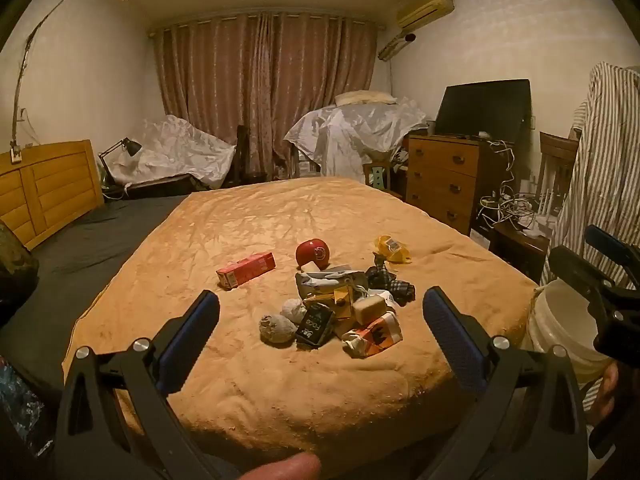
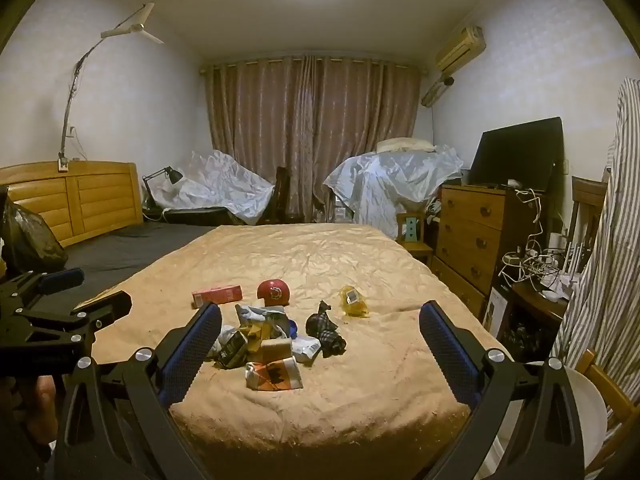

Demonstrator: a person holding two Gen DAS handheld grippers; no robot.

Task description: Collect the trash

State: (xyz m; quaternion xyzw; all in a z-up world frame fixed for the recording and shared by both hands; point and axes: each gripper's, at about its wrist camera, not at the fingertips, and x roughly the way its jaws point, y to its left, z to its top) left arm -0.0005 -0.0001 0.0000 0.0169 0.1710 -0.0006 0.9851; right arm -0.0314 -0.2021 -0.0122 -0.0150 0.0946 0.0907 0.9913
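Note:
A heap of trash lies on the tan blanket: crumpled tissues, a black packet, an orange-white wrapper, checked cloth. A red box, a red ball-like thing and a yellow wrapper lie behind it. The heap also shows in the right wrist view. My left gripper is open and empty, short of the heap. My right gripper is open and empty, also short of it. A white bucket stands at the bed's right corner.
The bed fills the middle, with a wooden headboard at left. A wooden dresser with a screen, tangled cables and a chair with striped cloth crowd the right. Covered furniture stands before the curtains.

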